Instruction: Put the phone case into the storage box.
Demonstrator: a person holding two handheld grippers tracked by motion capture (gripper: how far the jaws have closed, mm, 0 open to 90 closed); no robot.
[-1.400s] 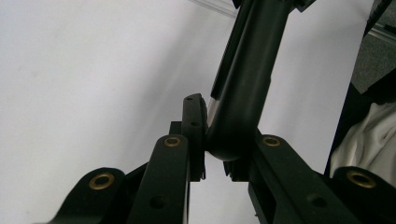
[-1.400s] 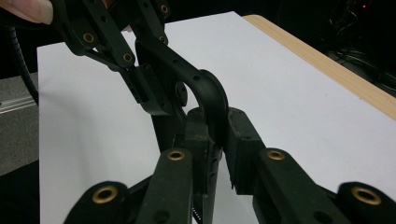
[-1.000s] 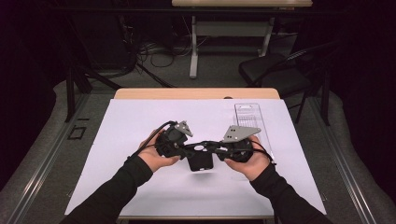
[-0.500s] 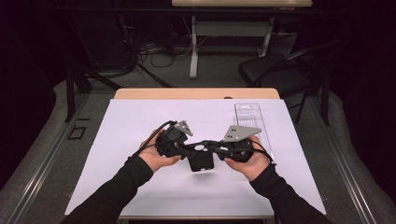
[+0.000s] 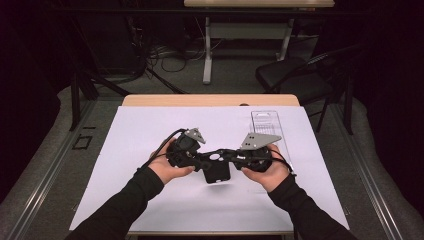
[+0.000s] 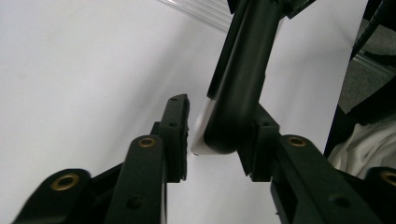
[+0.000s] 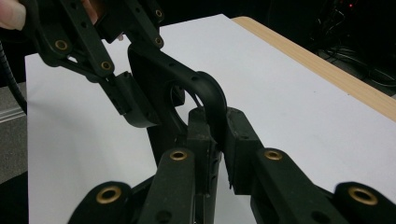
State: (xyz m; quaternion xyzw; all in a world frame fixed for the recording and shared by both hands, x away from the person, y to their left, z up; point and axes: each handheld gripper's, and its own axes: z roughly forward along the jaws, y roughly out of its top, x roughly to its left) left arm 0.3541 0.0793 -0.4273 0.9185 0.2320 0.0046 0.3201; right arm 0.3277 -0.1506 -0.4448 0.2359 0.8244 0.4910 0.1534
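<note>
Both hands hold a black plastic part [image 5: 216, 171] a little above the white sheet [image 5: 150, 130]. It has a curved arm [image 7: 205, 88] and a boxy lower body. My left gripper [image 5: 202, 159] comes in from the left. Its jaws have just been opening, and in the left gripper view [image 6: 219, 135] the part's rounded bar [image 6: 240, 79] sits between them. A gap shows at one pad [image 6: 181, 130], while the bar lies against the other jaw. My right gripper [image 5: 231, 158] comes from the right, shut on the curved arm in the right gripper view [image 7: 217, 126].
A clear plastic tray [image 5: 264, 122] lies flat on the sheet behind the right hand. The wooden table edge [image 5: 210, 100] runs along the far side. A black chair [image 5: 295, 80] and a second table's legs [image 5: 206, 55] stand beyond on the floor.
</note>
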